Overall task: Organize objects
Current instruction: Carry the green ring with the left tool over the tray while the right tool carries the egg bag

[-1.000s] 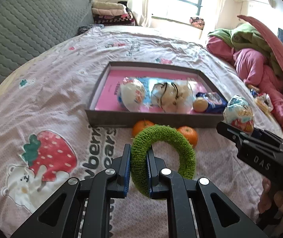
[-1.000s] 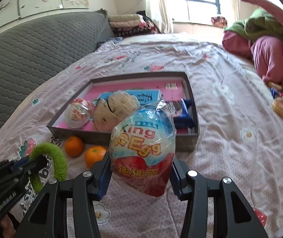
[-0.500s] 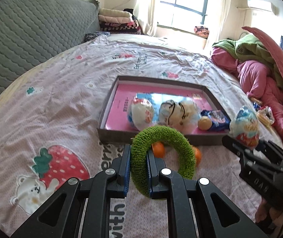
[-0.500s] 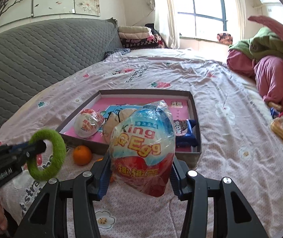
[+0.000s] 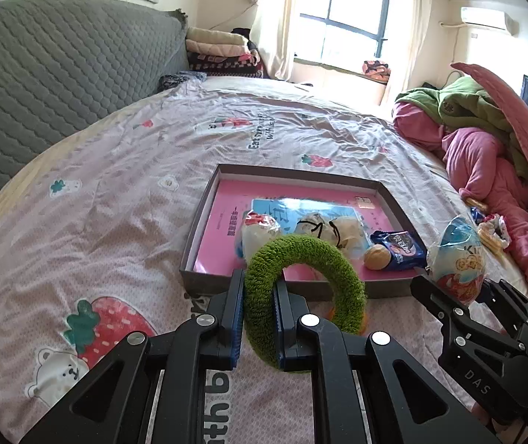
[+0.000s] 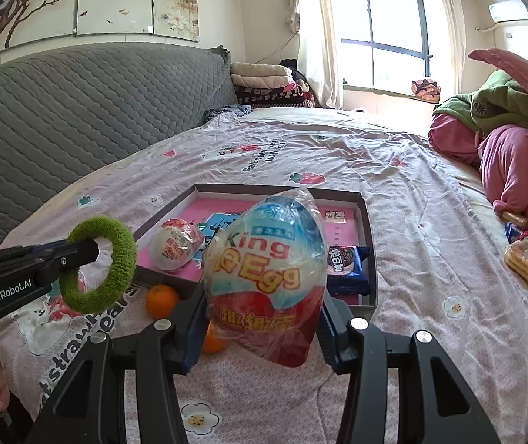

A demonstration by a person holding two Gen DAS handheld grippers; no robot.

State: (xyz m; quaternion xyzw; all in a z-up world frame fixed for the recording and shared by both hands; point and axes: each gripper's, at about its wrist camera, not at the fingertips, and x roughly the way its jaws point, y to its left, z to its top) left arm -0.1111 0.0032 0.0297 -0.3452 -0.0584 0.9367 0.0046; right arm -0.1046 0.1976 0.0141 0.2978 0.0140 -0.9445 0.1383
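Observation:
My left gripper is shut on a fuzzy green ring, held up above the bedspread just in front of the shallow grey box with a pink floor. In the right wrist view the same green ring hangs at the left. My right gripper is shut on a large wrapped King Egg, also seen as the King Egg at the right of the left wrist view. Inside the box lie a smaller wrapped egg, a pale plush toy, a small bun and a blue cookie pack.
Two oranges rest on the bedspread by the box's near wall, one half hidden behind my right fingers. A grey quilted headboard runs along the left. Pink and green bedding is heaped at the right, with snack packets beside it.
Both grippers have risen and pulled back from the box, each keeping its hold. The oranges now sit lower in view, mostly hidden behind the ring in the left wrist view.

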